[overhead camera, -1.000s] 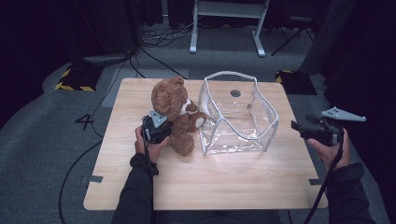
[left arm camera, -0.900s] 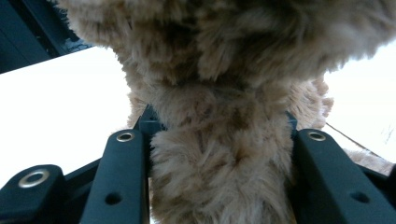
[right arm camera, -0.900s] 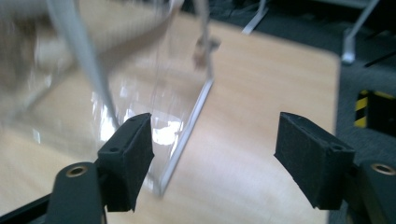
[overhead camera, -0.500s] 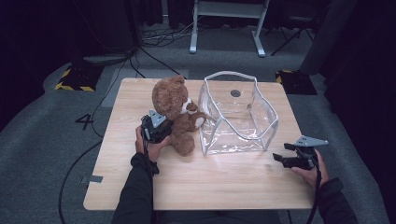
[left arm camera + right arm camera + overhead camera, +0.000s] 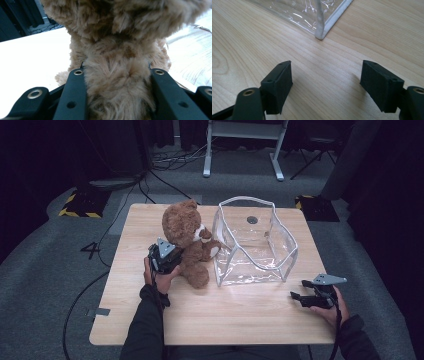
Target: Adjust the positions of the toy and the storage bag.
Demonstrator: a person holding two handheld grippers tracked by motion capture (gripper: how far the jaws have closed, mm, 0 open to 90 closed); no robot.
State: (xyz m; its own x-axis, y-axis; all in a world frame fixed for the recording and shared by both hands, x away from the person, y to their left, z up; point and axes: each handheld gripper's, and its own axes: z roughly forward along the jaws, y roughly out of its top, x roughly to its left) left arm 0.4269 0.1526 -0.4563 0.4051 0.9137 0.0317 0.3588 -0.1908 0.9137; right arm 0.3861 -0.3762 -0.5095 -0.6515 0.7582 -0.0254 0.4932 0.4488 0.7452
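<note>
In the high view, the teddy bear [image 5: 192, 242] sits upright a little left of the frame's centre on the bench [image 5: 210, 320], its right flank touching the left wall of the clear plastic bag [image 5: 255, 245], which stands open-mouthed just right of centre. The left tongs [image 5: 172, 260] press into the bear's lower left side, held by the left hand coming up from the bottom edge. The right tongs [image 5: 297, 297] hover low over the bench at the lower right, just off the bag's near right corner and pointing left. The bag therefore lies directly to the right of the bear in the frame, and the left tongs are the ones on it, so the coming move looks like a lift up and rightward over the bag's rim.

In the left gripper view, the bear's brown plush body [image 5: 117, 75] rises from bottom to top between the two black jaws, which have just been closing and now squeeze the fur from both sides; the left tongs [image 5: 117, 82] are gripping the bear. The toy's long axis runs up the frame, along the jaws.

In the right gripper view, the right tongs [image 5: 325, 75] stand wide apart with nothing between them but bare wood. The bag's white-edged corner [image 5: 322, 32] lies ahead in the upper middle, near but apart from the jaws.
</note>
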